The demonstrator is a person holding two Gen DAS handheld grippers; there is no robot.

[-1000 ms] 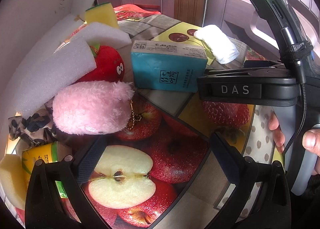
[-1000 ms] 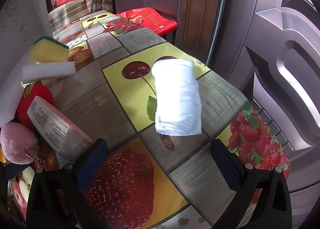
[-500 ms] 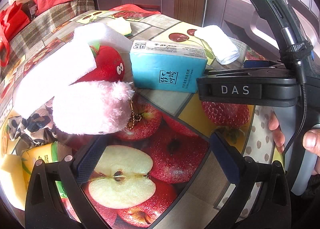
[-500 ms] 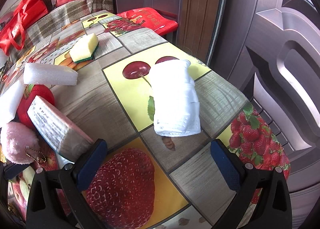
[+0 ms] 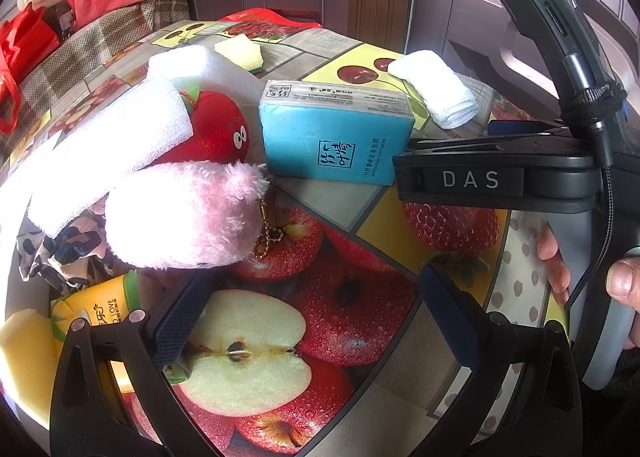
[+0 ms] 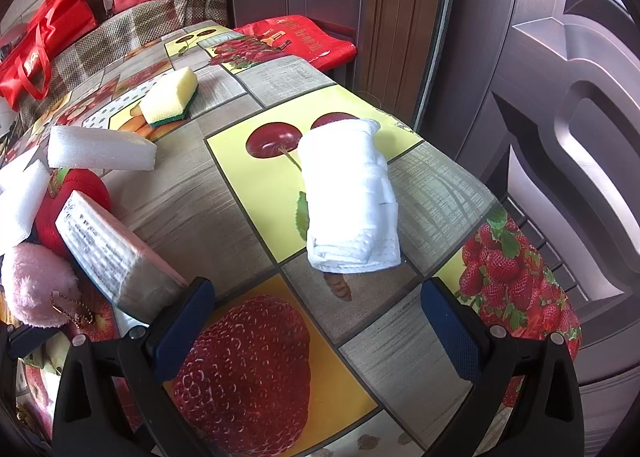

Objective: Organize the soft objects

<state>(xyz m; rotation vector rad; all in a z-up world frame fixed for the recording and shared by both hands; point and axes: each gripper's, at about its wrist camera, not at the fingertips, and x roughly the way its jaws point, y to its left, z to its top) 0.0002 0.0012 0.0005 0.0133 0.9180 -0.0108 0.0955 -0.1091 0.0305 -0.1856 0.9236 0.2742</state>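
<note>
The rolled white cloth towel (image 6: 352,197) lies just ahead of the spread, empty right gripper (image 6: 320,321), long axis near-to-far; the left gripper (image 5: 316,321), also spread, is farther.

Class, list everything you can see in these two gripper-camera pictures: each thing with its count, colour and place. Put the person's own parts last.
Rolled towel: one, white, on the cherry print, ahead of the right gripper.
Tissue pack: one, blue, table middle.
Plush strawberry: one, red, left of the pack.
Fluffy toy: one, pink, with a gold chain, in front of the strawberry.
Foam blocks: two, white, by the strawberry.
Sponge: one, yellow and green, far side.
Tablecloth: one, fruit print.
Left gripper: black, open, empty.
Right gripper: black, open, empty.
Hand: one, on the right gripper's handle.
</note>
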